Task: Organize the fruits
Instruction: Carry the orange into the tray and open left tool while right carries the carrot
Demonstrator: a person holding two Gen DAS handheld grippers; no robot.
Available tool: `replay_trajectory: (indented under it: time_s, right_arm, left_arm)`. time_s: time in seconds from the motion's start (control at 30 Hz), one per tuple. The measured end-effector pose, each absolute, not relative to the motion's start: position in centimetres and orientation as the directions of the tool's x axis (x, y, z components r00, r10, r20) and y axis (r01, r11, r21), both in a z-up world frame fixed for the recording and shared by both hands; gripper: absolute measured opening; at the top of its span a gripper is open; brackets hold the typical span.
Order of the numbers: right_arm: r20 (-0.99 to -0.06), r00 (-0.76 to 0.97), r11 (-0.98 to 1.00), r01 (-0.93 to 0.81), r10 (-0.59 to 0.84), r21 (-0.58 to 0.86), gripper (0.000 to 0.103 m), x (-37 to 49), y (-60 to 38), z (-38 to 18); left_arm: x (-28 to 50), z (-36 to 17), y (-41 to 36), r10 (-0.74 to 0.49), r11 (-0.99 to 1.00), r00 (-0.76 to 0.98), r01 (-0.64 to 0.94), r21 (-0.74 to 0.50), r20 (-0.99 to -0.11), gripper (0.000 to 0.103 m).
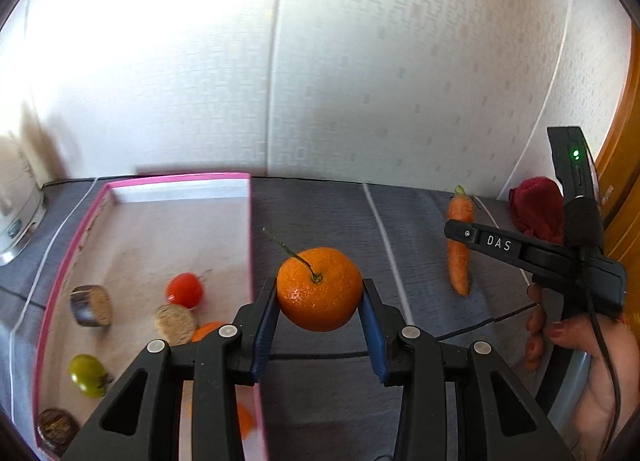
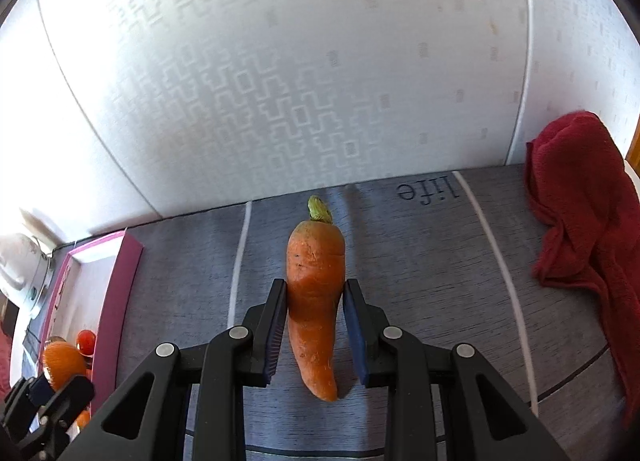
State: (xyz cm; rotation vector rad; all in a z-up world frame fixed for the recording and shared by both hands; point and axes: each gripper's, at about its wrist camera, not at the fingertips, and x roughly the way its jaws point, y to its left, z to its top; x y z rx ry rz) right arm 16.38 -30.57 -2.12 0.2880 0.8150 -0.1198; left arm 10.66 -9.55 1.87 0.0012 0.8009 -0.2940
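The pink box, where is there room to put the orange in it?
The pink-rimmed cardboard box is bare across its far half, up to the back wall. Its near half is crowded: red tomato, green tomato, cut brown rounds. Outside, grey cloth lies bare between box and long orange carrot.

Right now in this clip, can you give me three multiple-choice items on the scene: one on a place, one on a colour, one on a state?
1. Where does the red tomato lie?
A. inside the pink-rimmed box
B. on the red cloth
C. beside the carrot

2. What colour is the carrot's stub top?
A. purple
B. green
C. white

3. What is the left gripper doing?
A. hanging open and empty
B. shut on a tomato
C. shut on the mandarin

Answers: 1 A, the tomato rests on the box floor. 2 B, the stub at the carrot's far end is green. 3 C, both pads press the mandarin's sides.
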Motion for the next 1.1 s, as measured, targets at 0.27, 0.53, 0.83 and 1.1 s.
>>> replay_trajectory:
  time_s: [0.27, 0.53, 0.83, 1.1]
  right_arm:
    - [-0.717, 0.696, 0.962, 0.177, 0.028, 0.209, 0.028, 16.8, -28.5, -2.5]
    - [-0.695, 0.717, 0.96, 0.154, 0.055, 0.235, 0.028, 16.0, -27.3, -1.0]
    - [-0.645, 0.758, 0.961, 0.096, 0.1, 0.261, 0.028, 15.0, -25.6, 0.3]
    - [-0.619, 0.765, 0.956, 0.016, 0.176, 0.292, 0.028, 14.0, -22.5, 0.7]
  left_arm:
    - [9.4, 2.0, -7.3, -0.236, 0.968, 0.686, 0.226, -0.107, -0.688, 0.04]
    - [9.2, 1.2, -5.4, -0.229, 0.973, 0.682, 0.186, -0.139, -0.695, 0.04]
    - [8.7, 1.5, -4.2, -0.228, 0.973, 0.69, 0.195, -0.127, -0.687, 0.04]
    - [8.4, 1.8, -1.6, -0.201, 0.979, 0.697, 0.17, -0.114, -0.689, 0.04]
